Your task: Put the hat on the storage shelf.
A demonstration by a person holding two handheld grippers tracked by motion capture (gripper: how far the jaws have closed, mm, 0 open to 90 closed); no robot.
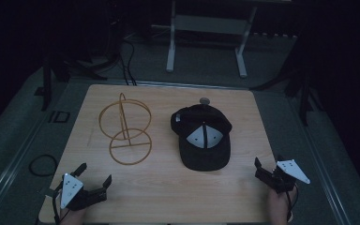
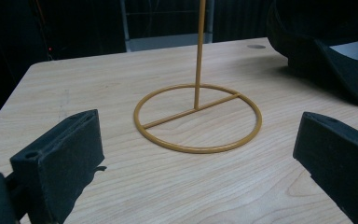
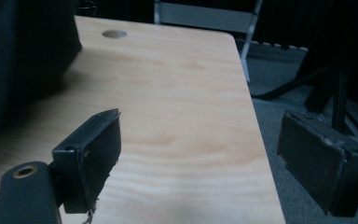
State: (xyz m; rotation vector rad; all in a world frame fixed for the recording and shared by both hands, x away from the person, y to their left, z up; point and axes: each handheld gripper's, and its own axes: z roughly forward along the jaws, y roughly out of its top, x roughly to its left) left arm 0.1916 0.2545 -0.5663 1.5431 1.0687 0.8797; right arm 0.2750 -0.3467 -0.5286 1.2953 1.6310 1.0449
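Wooden table [image 1: 168,187]: left tongs [image 1: 95,176] and right tongs [image 1: 268,168] both gape wide, empty (cap [image 1: 202,138] and wire stand [image 1: 126,129] untouched).

Left gripper [image 1: 95,177]: black body, two blocky black jaws, grey three-cornered plate on top w/ small dark screw dots, thin black cable trailing at rear. Jaw blocks matte, rectangular, round hole in top of one in left gripper view.

Right gripper [image 1: 266,171]: same build, black, grey triangular plate w/ dots, black cable looping by the hand [image 1: 279,206]. In right gripper view pads worn, edges chipped, frayed bit hanging off one; brass-ringed hole on black mount at bottom corner.
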